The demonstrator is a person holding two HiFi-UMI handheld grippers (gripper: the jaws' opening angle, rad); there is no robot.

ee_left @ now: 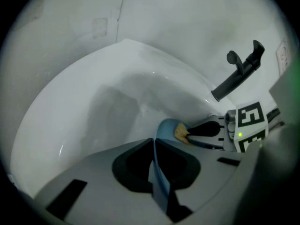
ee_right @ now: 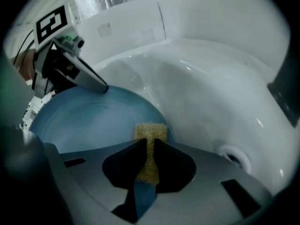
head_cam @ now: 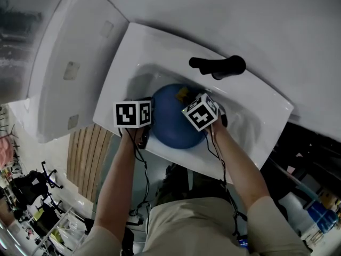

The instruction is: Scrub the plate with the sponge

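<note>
White sink (head_cam: 121, 84) set in a white counter, with a black faucet (head_cam: 218, 65) at the sink's far rim. Head view: a blue plate (head_cam: 173, 124) stands inside the sink, against its near wall. Both bare forearms reach from the lower edge up to the sink, the left hand (head_cam: 130, 138) at the near-left of the basin beside the plate's rim and the right hand (head_cam: 218, 128) at the near-right, over the plate. A yellow sponge (head_cam: 183, 94) shows at the plate's far edge, toward the sink's faucet side. Left gripper view: the left gripper (ee_left: 153, 142) points down into the sink, its jaws pressed onto the plate's rim, which runs edge-on between them. Right gripper view: the right gripper (ee_right: 149, 146) is angled down into the basin, jaws pinching the sponge, whose free end lies on the plate's face near its edge; the sink's drain opening (ee_right: 233, 154) lies beyond.
</note>
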